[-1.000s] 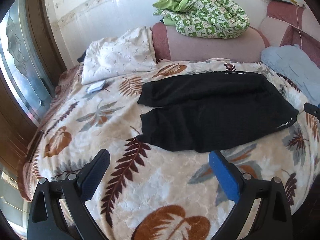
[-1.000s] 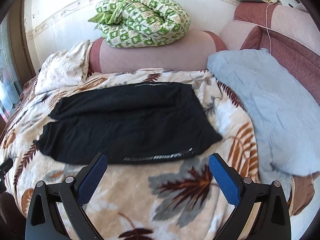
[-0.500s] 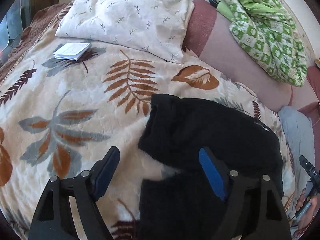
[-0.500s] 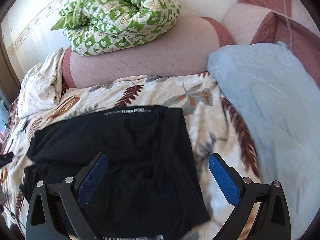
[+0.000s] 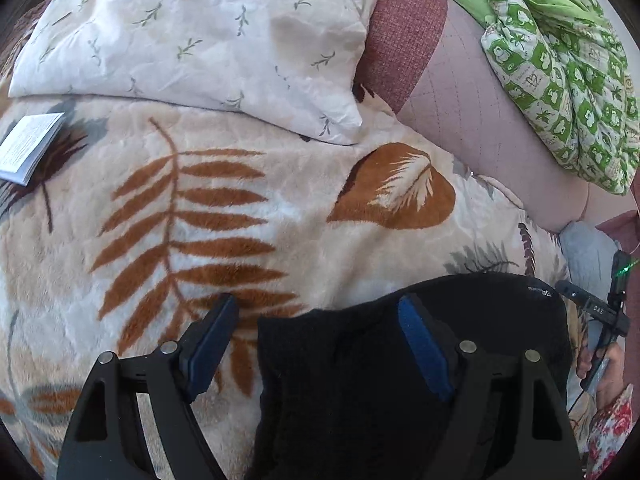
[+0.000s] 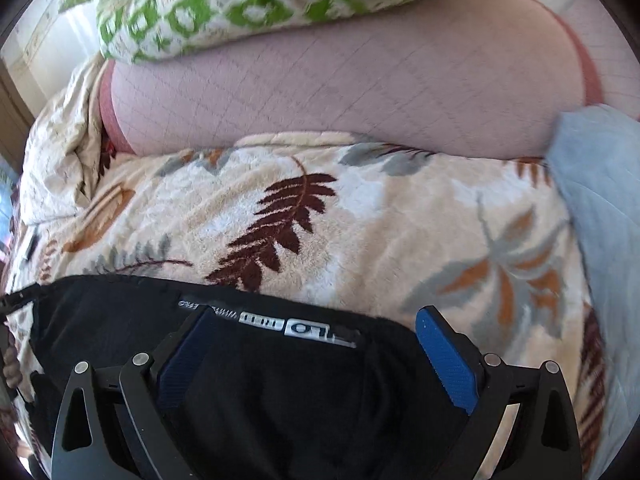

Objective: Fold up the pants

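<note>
Black pants lie flat on a leaf-print blanket. My left gripper hangs open over the pants' far left corner: its right finger is above the black cloth, its left finger above bare blanket, and nothing is pinched. My right gripper stands wide open over the pants at the far edge, straddling the waistband with its white lettering. Neither pair of pads presses on the cloth. A hand holding the right tool shows at the right edge of the left wrist view.
A white sprigged pillow and a small booklet lie to the far left. A pink bolster runs along the back with a green-checked quilt on it. A pale blue pillow lies to the right.
Both grippers have swept forward and down across the pants to their far edge. The left jaws have narrowed a little. The pants lie as before.
</note>
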Action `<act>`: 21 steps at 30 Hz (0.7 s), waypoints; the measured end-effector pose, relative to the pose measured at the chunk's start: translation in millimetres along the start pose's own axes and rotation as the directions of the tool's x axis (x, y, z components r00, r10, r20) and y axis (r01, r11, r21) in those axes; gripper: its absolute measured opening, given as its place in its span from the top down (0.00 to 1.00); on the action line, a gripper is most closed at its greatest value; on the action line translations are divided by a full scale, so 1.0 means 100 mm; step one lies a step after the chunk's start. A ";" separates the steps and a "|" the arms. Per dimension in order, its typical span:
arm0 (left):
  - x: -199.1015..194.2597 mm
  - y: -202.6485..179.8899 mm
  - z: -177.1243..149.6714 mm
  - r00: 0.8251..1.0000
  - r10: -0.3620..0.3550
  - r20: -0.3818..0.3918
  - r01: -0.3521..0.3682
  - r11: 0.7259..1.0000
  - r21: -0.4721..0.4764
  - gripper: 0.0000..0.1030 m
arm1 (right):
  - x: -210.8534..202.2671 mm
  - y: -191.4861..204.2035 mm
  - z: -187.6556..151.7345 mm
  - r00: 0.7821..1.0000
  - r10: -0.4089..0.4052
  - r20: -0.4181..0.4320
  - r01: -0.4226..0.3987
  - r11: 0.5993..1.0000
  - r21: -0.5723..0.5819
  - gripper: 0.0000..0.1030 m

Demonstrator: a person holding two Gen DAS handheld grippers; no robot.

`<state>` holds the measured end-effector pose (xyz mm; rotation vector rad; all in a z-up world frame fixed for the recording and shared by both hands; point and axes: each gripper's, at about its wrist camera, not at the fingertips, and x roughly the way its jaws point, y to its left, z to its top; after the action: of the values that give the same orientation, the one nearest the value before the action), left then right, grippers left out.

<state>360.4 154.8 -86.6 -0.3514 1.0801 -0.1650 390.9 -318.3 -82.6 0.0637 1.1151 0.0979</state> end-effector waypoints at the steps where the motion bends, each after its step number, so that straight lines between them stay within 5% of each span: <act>1: 0.02 -0.01 0.02 1.000 0.000 -0.001 0.000 1.000 0.008 0.21 | 0.06 0.00 0.01 1.000 0.001 -0.008 -0.001 1.000 -0.005 0.02; 8: 0.05 -0.08 0.04 0.999 -0.048 -0.022 0.049 0.998 0.045 0.21 | 0.31 0.06 -0.10 0.995 0.088 -0.045 -0.090 0.995 -0.047 0.01; 11: 0.08 -0.16 -0.01 0.997 -0.054 -0.052 0.059 0.993 0.099 0.29 | 0.28 0.03 -0.10 0.992 0.109 -0.060 -0.113 0.991 -0.068 0.04; 14: 0.13 -0.27 -0.07 0.997 0.066 -0.046 -0.056 0.980 0.193 0.61 | 0.25 0.00 -0.10 0.993 0.089 -0.075 -0.096 0.991 -0.096 0.17; 15: 0.13 -0.28 -0.07 0.995 0.088 -0.044 -0.077 0.975 0.209 0.79 | 0.23 0.00 -0.11 0.993 0.084 -0.078 -0.093 0.989 -0.111 0.19; 18: 0.08 -0.29 -0.08 0.997 0.066 -0.042 -0.056 0.977 0.205 0.86 | 0.17 -0.01 -0.14 0.996 0.062 -0.068 -0.071 0.988 -0.137 0.38; 19: 0.05 -0.31 -0.09 0.997 0.075 -0.031 -0.066 0.975 0.214 0.86 | 0.12 -0.03 -0.15 0.997 0.051 -0.057 -0.059 0.989 -0.137 0.56; 20: 0.03 -0.34 -0.10 0.996 0.083 -0.023 -0.076 0.972 0.222 0.86 | 0.08 -0.04 -0.15 0.997 0.047 -0.053 -0.054 0.989 -0.137 0.87; 21: 0.00 -0.38 -0.11 0.996 0.091 -0.013 -0.086 0.969 0.232 0.87 | 0.04 -0.07 -0.16 0.996 0.060 -0.061 -0.068 0.990 -0.127 0.96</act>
<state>351.8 117.3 -77.8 -0.0917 1.0849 -0.2135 379.2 -324.5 -93.8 -0.0189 1.1612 0.2302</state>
